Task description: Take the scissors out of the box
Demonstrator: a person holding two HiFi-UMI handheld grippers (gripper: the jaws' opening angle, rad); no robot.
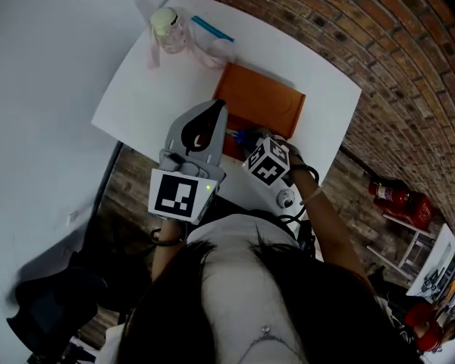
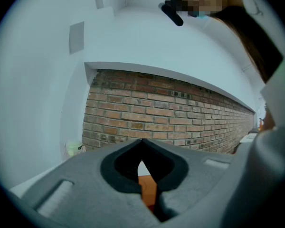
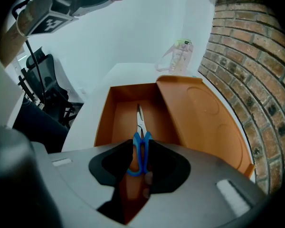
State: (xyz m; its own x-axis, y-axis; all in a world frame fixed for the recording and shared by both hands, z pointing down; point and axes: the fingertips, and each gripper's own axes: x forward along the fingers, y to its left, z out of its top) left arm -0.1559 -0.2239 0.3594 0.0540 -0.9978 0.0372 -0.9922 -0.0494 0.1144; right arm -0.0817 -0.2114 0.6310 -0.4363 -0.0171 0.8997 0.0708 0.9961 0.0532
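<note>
Inside open orange box (image 3: 105, 122): scissors (image 3: 140, 120), blades toward 12 o'clock. Right gripper (image 3: 141, 144) spread astride blue handles, not yet pinching; looks like the reach step. Next: close squarely, lift clear. Left gripper (image 2: 142, 146), at its 9 o'clock, pressed together, empty.

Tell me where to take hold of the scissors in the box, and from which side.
Grip the scissors by the blue handles, from above, with the right claw astride them. They lie flat in the orange box, blades pointing away, handles nearest.
</note>
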